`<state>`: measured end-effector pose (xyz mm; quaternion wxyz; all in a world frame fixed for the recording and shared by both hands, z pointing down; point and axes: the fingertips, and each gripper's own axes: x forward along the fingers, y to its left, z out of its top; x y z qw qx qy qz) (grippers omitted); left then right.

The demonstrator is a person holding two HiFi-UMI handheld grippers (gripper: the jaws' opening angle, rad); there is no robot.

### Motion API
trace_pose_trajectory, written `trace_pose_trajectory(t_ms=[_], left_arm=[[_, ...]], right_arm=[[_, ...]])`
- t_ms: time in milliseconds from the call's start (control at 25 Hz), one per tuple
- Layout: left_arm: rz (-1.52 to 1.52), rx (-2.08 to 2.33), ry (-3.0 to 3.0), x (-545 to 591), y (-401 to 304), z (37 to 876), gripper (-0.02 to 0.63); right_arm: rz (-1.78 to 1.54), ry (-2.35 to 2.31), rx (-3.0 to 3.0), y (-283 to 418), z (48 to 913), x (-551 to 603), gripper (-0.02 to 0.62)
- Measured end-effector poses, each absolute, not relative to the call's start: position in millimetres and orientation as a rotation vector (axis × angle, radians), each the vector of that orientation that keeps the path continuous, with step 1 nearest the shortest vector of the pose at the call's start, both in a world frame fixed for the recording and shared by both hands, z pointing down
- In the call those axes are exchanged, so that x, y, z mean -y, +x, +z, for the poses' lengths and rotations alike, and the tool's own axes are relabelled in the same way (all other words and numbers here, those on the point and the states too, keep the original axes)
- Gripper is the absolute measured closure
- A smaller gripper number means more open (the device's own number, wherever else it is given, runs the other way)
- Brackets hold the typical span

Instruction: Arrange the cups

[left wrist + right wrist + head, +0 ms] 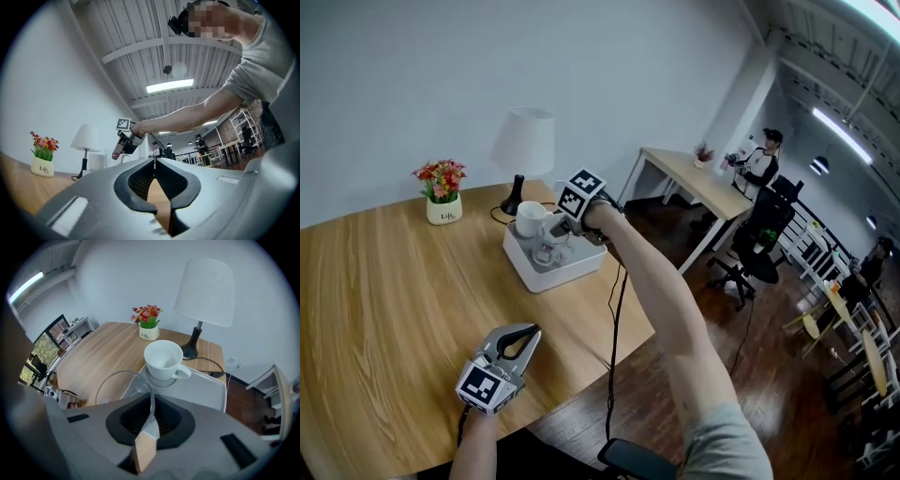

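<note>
One pot of flowers (443,208) stands far left on the bench (375,300), and nearer me my left gripper (532,332) hangs over bare wood, its jaws pressed together on nothing. Further right, in front of the lamp (525,141), the white cup (530,218) stands upright in the white tray (581,264). Just beside it, my right gripper (555,238) points down, jaws pinching the rim of the clear glass cup (548,251) at the tray's near side; whether the glass rests there I cannot tell.
</note>
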<state>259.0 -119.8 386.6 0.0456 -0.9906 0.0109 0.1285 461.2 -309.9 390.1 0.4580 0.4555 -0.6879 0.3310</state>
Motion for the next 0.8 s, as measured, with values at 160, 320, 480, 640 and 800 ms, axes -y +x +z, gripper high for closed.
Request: trace_pose_trajectory(t_ms=[160,320,480,640,800], left_arm=[[0.392,-0.039,-3.025,121.7,260.3,389.9,0.584],[0.386,-0.036,-3.022,119.7,260.0,386.6,0.584],[0.395,-0.039,-3.029,119.0,260.3,387.2,0.584],[0.402,-0.044,-3.027,120.2,260.4,387.7,0.584],[0.405,-0.036,-3.022,119.7,261.1,383.9,0.584]], right_arm=[[0.769,1.078,1.692,462.7,391.4,311.3,0.563],[0.705,1.092,1.729,459.5,383.7,313.5,0.528],[0.690,1.136,1.754,463.0,376.5,311.6,0.526],[0.635,1.206,1.800,466.6,355.8,310.3,0.522],[0.363,1.321,2.031,442.4,293.6,310.7,0.523]])
